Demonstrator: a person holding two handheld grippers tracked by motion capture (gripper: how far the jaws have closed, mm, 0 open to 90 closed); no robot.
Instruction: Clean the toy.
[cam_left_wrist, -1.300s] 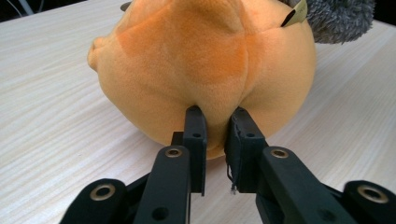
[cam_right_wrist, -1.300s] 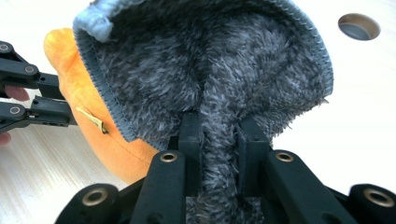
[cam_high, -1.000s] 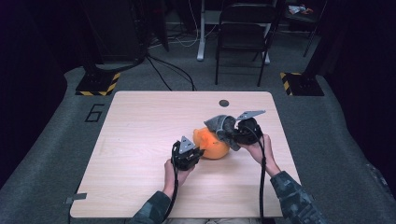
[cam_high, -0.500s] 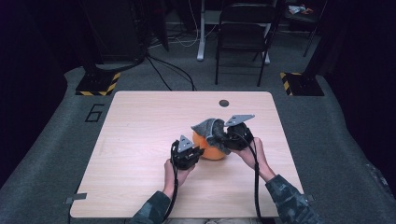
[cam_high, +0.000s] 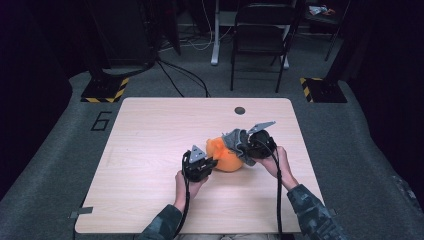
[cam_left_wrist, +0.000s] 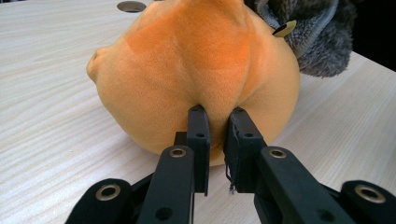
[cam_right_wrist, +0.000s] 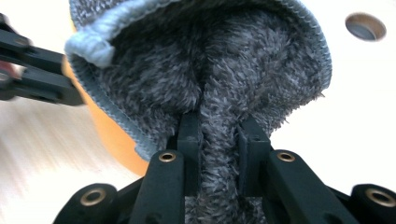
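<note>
While the person's two hands come in from the near edge, an orange plush sits on the table, right of the middle and toward the near half, with a grey cloth draped against its far right side. The left gripper lies at the plush's near left side, and in the left gripper view its jaws are pressed nearly together, pinching a fold of the orange plush between the pads. The right gripper sits at the plush's right, just beside the cloth; in the right gripper view its jaws nip a ridge of the fuzzy grey cloth, whose paler stitched hem curls round the top and left. A round hole is set in the tabletop near the far edge, well apart from the plush. On the grey floor left of the table a large number 6 is marked. Two black-and-yellow striped blocks stand on the floor beyond the table, and a folding chair stands behind it. No brand or label can be read on the plush or cloth.
</note>
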